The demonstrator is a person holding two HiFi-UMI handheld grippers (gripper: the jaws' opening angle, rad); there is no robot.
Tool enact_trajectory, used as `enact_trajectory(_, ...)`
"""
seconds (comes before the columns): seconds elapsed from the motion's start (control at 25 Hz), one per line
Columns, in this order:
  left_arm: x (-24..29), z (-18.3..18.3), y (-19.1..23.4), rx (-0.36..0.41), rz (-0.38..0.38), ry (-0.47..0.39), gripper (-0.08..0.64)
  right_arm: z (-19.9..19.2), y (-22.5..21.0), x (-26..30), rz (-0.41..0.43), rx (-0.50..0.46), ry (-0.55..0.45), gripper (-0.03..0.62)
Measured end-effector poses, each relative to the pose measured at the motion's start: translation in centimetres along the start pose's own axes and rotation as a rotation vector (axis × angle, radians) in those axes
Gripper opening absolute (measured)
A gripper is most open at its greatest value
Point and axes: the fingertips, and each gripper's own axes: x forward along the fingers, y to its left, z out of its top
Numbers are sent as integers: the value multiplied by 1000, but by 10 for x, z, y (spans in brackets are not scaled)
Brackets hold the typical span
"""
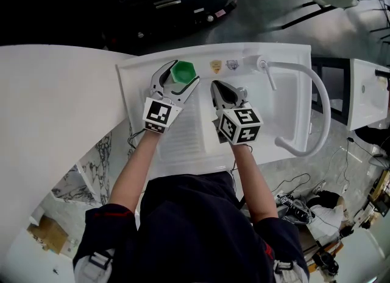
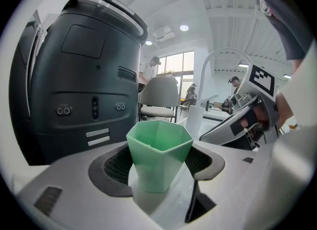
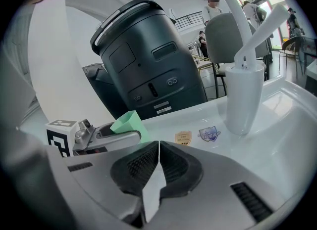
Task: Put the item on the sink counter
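Left gripper fingers clasp the green cup, upright on the counter, seemingly for release; right gripper fingers are closed and empty.

Between the jaws of the left gripper, the green cup covers the inner edges of both pads. From the right gripper, only a corner of that cup shows above the left gripper's jaw. The print on the two stickers just ahead of the right gripper is too small to read. The faucet beyond them runs out at the top edge; the people far behind it are tiny and blurred.
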Motion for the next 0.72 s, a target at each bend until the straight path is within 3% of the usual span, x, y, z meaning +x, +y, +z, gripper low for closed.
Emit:
enact_trajectory(0.56,4,-1,1,21,23,-9,324,-7,-9,0,-15,1,21,35)
enact_trajectory(0.72,4,-7,-1,22,19,18,365,-10,-11,0,-17,4,30,35)
